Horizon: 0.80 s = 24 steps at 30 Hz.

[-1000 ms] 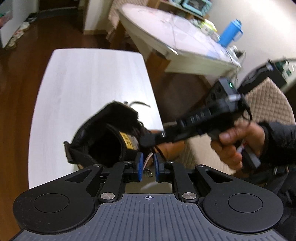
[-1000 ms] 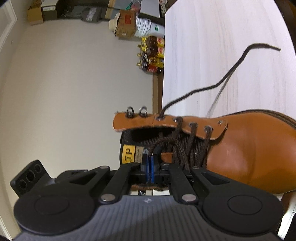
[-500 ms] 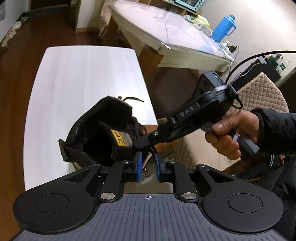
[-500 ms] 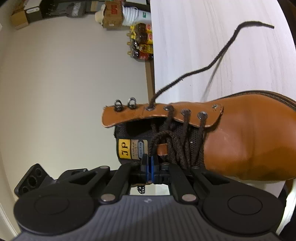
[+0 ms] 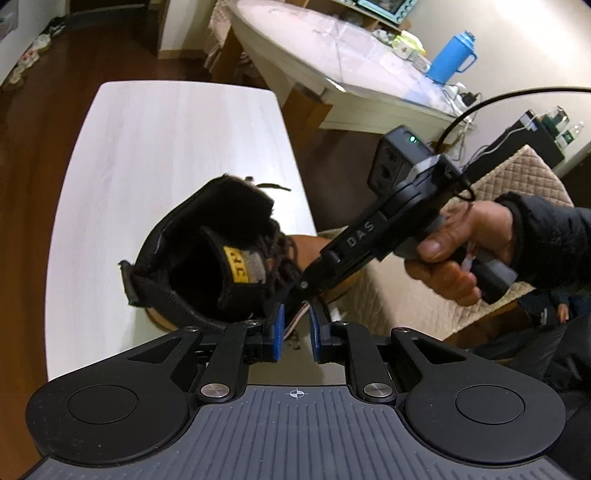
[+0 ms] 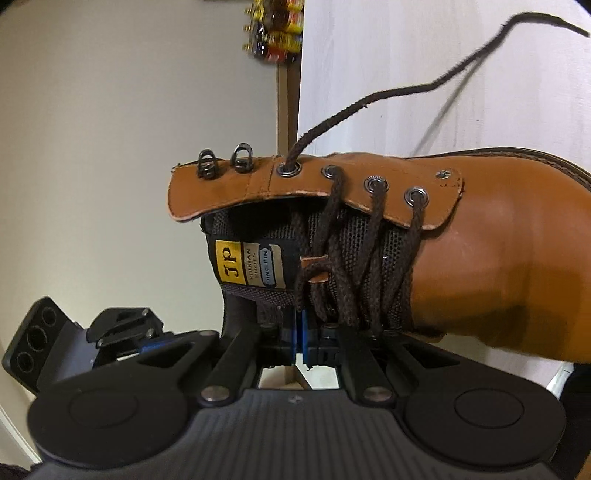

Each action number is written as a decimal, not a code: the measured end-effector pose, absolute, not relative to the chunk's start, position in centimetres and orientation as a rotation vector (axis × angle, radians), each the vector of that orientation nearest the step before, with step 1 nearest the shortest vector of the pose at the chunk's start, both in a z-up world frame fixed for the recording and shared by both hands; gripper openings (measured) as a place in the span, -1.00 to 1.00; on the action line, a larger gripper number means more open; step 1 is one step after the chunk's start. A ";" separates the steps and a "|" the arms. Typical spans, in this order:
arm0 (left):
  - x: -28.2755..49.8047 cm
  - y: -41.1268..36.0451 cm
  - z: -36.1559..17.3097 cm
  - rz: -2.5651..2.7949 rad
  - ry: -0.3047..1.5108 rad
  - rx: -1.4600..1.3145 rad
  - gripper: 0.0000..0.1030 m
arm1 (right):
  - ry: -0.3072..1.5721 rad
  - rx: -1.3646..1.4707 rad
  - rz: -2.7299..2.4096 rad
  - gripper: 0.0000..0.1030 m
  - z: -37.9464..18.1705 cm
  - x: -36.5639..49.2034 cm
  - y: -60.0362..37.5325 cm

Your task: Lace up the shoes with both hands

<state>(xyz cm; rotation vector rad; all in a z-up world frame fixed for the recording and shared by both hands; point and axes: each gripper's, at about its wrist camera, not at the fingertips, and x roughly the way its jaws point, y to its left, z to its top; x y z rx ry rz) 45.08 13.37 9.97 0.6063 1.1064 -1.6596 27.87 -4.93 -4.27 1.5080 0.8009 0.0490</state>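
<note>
A tan boot with dark brown laces lies on the white table. Its black lining and yellow tongue label face the left wrist view. My right gripper is shut on a lace strand at the tongue's near edge. The other lace end rises from the top eyelet and hangs free over the table. My left gripper is open just behind the boot's collar, and a pale strip shows in the gap untouched by the pads. The right gripper reaches in just ahead of it.
A person's hand in a dark sleeve holds the right gripper. A quilted chair stands to the right of the table. A large pale table with a blue bottle is farther back. Bottles stand on the floor beyond the table's edge.
The left jaws have spread a little wider. The right gripper has swung closer to the boot's tongue, still shut on the lace. The free lace end has shifted.
</note>
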 end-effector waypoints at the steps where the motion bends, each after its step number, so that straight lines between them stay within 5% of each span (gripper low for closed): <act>1: 45.3 13.6 10.3 -1.656 1.103 0.581 -0.73 | 0.803 1.503 0.049 -0.93 -4.2 27.9 -5.0; 6: 45.4 16.2 11.7 -1.691 1.175 0.402 -0.73 | 0.794 1.493 0.034 -0.93 -3.7 27.4 -5.3; 14: 42.6 15.8 5.2 -1.392 1.279 0.399 -0.73 | 0.794 1.487 0.026 -0.92 -3.4 27.0 -5.1; 24: 42.5 13.9 3.2 -1.319 1.290 0.341 -0.83 | 0.806 1.468 0.019 -0.92 -3.1 26.9 -4.9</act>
